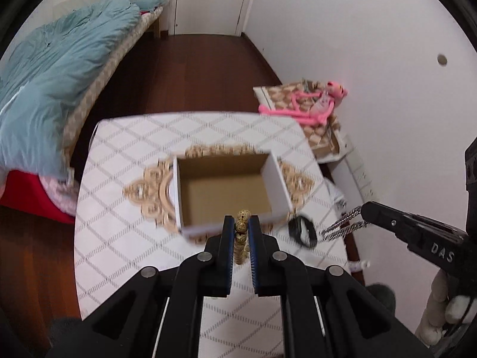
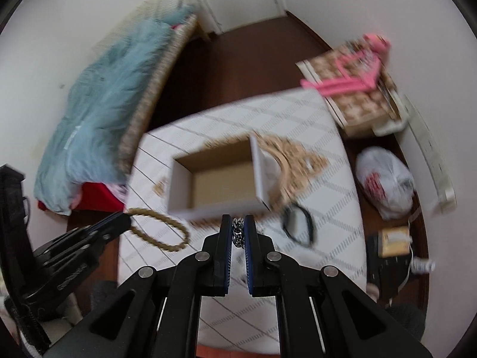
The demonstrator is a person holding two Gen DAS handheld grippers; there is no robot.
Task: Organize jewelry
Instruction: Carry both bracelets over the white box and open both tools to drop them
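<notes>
White cloth with a grey diamond pattern covers the table [image 1: 125, 155], where our open cardboard box [image 1: 226, 188] shows only its bare brown floor. Our left gripper [image 1: 242, 226] is clamped on a gold beaded bracelet [image 1: 241, 235]; our right gripper [image 2: 237, 229] pinches a silver chain [image 2: 237, 232]. A black band [image 1: 302, 229] lies beside the box.

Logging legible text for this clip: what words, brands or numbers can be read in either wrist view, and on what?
"DAS": white letters on the black body of the right gripper, left wrist view.
Embossed lettering on the left gripper body, right wrist view: too blurred to read.
Red print on the white plastic bag: unreadable.
Nothing else legible.
</notes>
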